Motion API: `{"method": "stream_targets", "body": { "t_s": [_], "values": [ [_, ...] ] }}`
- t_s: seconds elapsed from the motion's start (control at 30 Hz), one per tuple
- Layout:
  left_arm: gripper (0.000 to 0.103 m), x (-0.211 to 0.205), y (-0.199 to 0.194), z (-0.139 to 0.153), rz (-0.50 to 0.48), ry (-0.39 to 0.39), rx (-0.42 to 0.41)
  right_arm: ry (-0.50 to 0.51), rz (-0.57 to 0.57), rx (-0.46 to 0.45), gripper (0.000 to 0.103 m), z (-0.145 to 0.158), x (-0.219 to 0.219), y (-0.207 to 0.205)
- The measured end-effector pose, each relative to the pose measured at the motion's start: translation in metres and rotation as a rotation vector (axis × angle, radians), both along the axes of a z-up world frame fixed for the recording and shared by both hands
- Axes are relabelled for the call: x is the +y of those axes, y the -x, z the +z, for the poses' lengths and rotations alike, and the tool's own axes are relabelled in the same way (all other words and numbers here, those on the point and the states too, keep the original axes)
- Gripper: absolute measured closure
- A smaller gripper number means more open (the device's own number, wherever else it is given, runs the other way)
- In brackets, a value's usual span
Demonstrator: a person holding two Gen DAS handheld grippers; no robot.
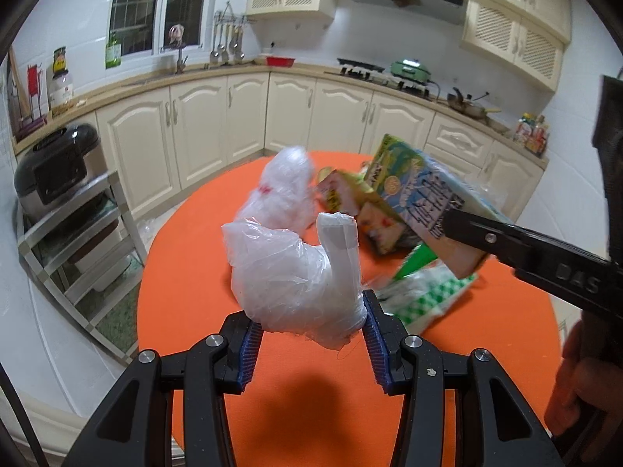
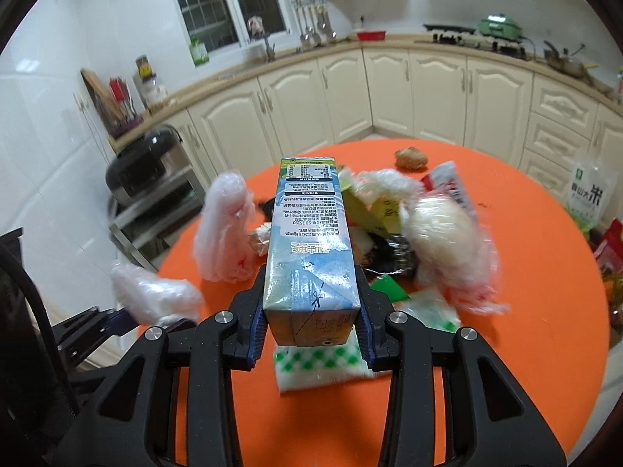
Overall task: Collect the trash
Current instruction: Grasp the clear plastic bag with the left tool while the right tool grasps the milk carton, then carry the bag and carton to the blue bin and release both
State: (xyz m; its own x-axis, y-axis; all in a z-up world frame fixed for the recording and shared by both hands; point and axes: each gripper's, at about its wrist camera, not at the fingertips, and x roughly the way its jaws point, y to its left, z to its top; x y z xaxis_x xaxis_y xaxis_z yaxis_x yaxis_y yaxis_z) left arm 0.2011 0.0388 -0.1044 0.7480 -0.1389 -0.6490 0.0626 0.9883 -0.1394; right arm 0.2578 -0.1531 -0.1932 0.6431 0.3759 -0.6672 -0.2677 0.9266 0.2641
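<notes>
Rice cooker (image 1: 54, 167) (on rack (image 1: 83, 257))

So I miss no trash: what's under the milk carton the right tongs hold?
A green-checked white packet lies under the milk carton on the orange table; its middle is hidden by the carton.

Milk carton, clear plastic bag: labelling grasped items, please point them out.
milk carton (image 2: 309, 233), right wrist view, printed top face.
clear plastic bag (image 1: 296, 284), left wrist view, crumpled middle.

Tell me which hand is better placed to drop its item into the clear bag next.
Right, probably. The right gripper already clamps the milk carton above the orange table, while the left gripper has the clear plastic bag between its fingers, so it looks committed to holding it.
</notes>
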Motion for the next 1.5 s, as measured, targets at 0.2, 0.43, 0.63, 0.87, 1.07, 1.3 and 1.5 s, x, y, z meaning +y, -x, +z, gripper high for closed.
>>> {"method": "stream_targets", "body": {
  "t_s": [0.2, 0.43, 0.63, 0.87, 1.07, 1.3, 1.5],
  "values": [
    [0.060, -0.035, 0.022, 0.028, -0.057, -0.016, -0.067, -0.048, -0.063, -0.082, 0.067, 0.032, -0.042, 0.037],
    [0.060, -0.113, 0.040, 0.052, -0.194, -0.031, -0.127, -0.096, -0.211, -0.154, 0.067, 0.057, -0.127, 0.082],
    [0.060, -0.213, 0.049, 0.056, -0.379, -0.016, -0.137, -0.110, -0.405, -0.171, 0.067, 0.056, -0.230, 0.120],
    [0.060, -0.332, 0.041, 0.021, -0.586, 0.010, -0.044, -0.093, -0.641, -0.112, 0.067, 0.026, -0.345, 0.158],
    [0.060, -0.423, 0.011, -0.045, -0.684, -0.054, 0.113, -0.113, -0.762, 0.051, 0.067, -0.048, -0.429, 0.158],
    [0.060, -0.510, -0.048, -0.127, -0.700, -0.143, 0.303, -0.198, -0.819, 0.239, 0.067, -0.154, -0.495, 0.132],
    [0.056, -0.570, -0.119, -0.178, -0.678, -0.186, 0.424, -0.262, -0.833, 0.345, 0.067, -0.217, -0.525, 0.110]
  ]
}}
